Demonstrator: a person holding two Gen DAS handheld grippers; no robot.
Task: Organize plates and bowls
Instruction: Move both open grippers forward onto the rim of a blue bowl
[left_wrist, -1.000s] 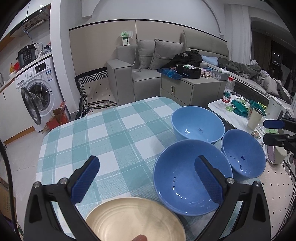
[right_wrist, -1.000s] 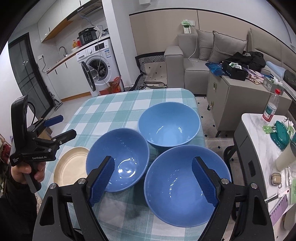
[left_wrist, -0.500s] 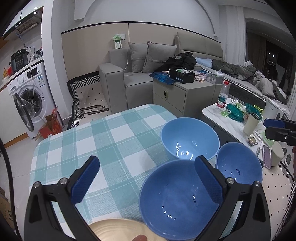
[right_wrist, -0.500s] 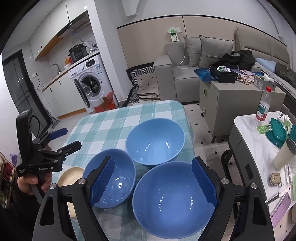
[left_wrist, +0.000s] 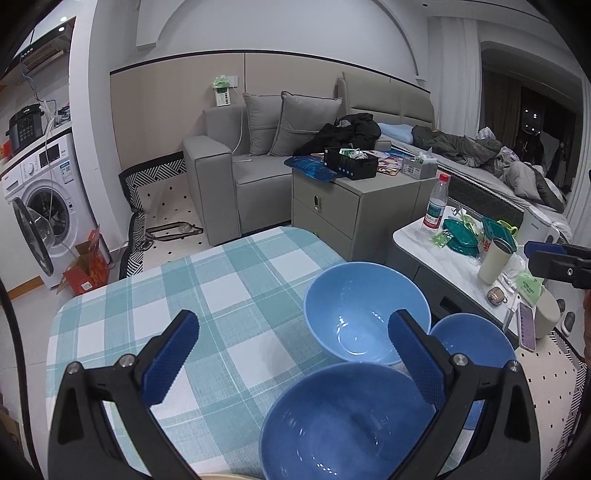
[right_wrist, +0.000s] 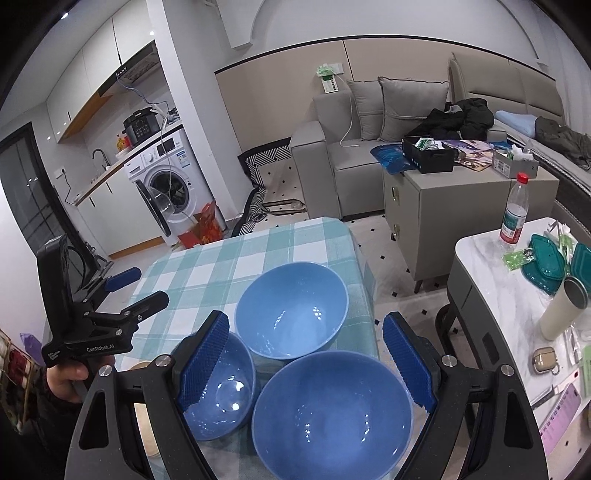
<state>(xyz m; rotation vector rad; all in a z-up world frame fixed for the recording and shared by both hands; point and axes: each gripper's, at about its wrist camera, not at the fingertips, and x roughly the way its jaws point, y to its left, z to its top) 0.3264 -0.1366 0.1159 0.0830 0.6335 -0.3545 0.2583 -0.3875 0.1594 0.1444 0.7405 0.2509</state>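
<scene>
While both grippers pull back and up from the worktop (left_wrist: 207, 295), the picture changes: a second ago the cream plate filled the near edge of the left wrist view, and now only a sliver of it shows at the very bottom. The bowls have slid lower in both views, and more of the room is in sight. Nothing on the checked cloth has been shifted; the three blue bowls sit in the same cluster at the right end, close together.

The left gripper (left_wrist: 291, 365) has its jaws wide with nothing between them, framing the near bowl (left_wrist: 347, 424). The right gripper (right_wrist: 306, 365) is just as wide and just as empty, hanging over the large bowl (right_wrist: 332, 410), with the far bowl (right_wrist: 291, 310) beyond it. So no stacking has begun yet; my read is that this is a step back before choosing the first piece.

The right wrist view gives what the left cannot: the left gripper seen from the side, held in a hand (right_wrist: 70, 376) at the left edge, and the cream plate (right_wrist: 146, 424) showing beside the small bowl (right_wrist: 221, 395). The left wrist view, in return, catches only one blue tip of the right gripper at its right border.
</scene>
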